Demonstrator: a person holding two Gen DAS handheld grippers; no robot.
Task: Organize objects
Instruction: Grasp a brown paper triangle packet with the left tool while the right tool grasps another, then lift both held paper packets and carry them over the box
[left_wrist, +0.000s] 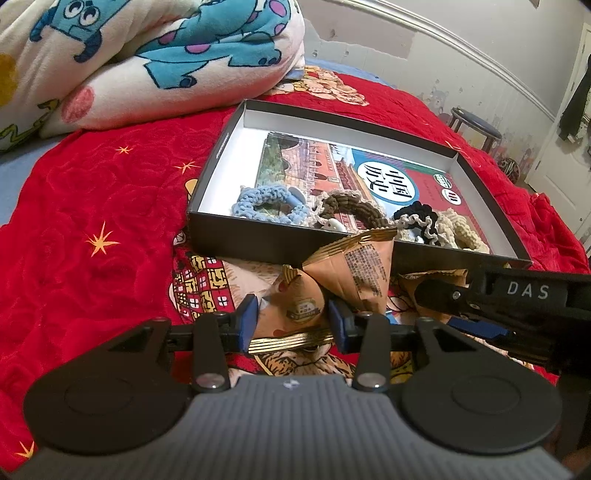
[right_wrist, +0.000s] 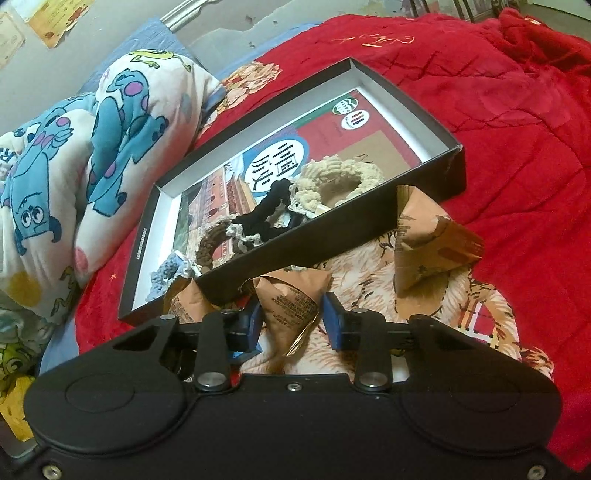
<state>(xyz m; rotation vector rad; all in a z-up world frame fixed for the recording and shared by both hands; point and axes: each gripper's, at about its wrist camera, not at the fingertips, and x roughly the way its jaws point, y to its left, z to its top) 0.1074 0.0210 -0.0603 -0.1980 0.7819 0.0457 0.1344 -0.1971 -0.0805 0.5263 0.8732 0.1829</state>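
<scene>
You're holding both claws low over the red quilted bedspread (left_wrist: 92, 192), right in front of the shallow black cardboard box (left_wrist: 280, 242). Your left claw (left_wrist: 291, 319) is clamping a tan triangular foil snack packet (left_wrist: 301, 308), both blue pads on its sides. Your right claw (right_wrist: 291, 317) is straddling a second tan triangular packet (right_wrist: 291, 299); the left pad is touching it, the right pad is looking just clear, so I'm counting that one as not gripped yet. Risks: these packets are puffy and slick, so a pinch on a corner could be squirting one out mid-lift; the box's near wall is sitting directly ahead, so a low carry could be catching the packet on the rim or shoving the box; the two claws are working close together and could be knocking each other. Count: four tan packets showing outside the box, possibly more hidden; inside, one picture-cover book (left_wrist: 369, 173) lying flat, and on it four crocheted hair scrunchies: blue (left_wrist: 266, 203), brown (left_wrist: 351, 210), black (left_wrist: 417, 218), cream (left_wrist: 461, 229).
</scene>
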